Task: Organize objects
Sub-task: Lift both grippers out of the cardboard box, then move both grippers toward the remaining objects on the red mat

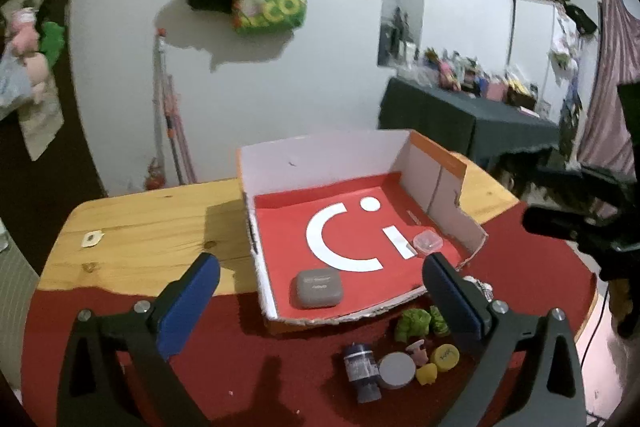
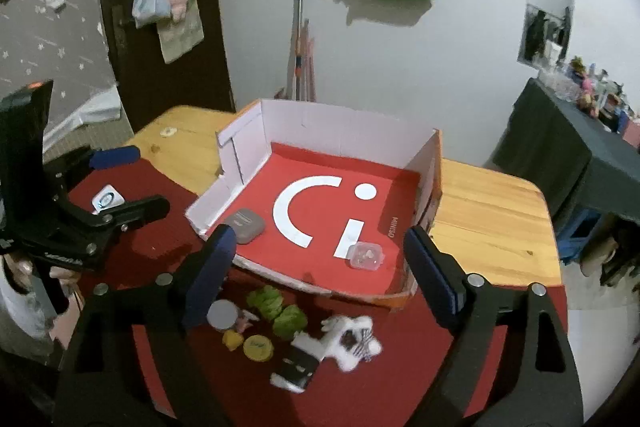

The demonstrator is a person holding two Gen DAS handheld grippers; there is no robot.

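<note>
A shallow cardboard box (image 1: 320, 155) (image 2: 328, 123) with white walls and a red floor stands on the table. Inside it lie a grey case (image 1: 318, 287) (image 2: 246, 223) and a small clear plastic box (image 1: 427, 241) (image 2: 366, 255). In front of it on the red cloth lie green pieces (image 1: 416, 323) (image 2: 276, 307), a blue bottle (image 1: 362, 367), a grey disc (image 1: 396, 369) (image 2: 222, 313), a yellow cap (image 1: 446, 357) (image 2: 258, 347) and a white plush toy (image 2: 352, 337). My left gripper (image 1: 320, 267) and right gripper (image 2: 320, 237) hover open above the box's near edge, holding nothing.
A black and white flat item (image 2: 298, 365) lies beside the plush toy. A small white device (image 2: 107, 199) sits on the red cloth (image 2: 360, 395) at the left. The wooden table (image 1: 160, 223) borders a white wall. A cluttered dark side table (image 1: 460, 115) stands to the right.
</note>
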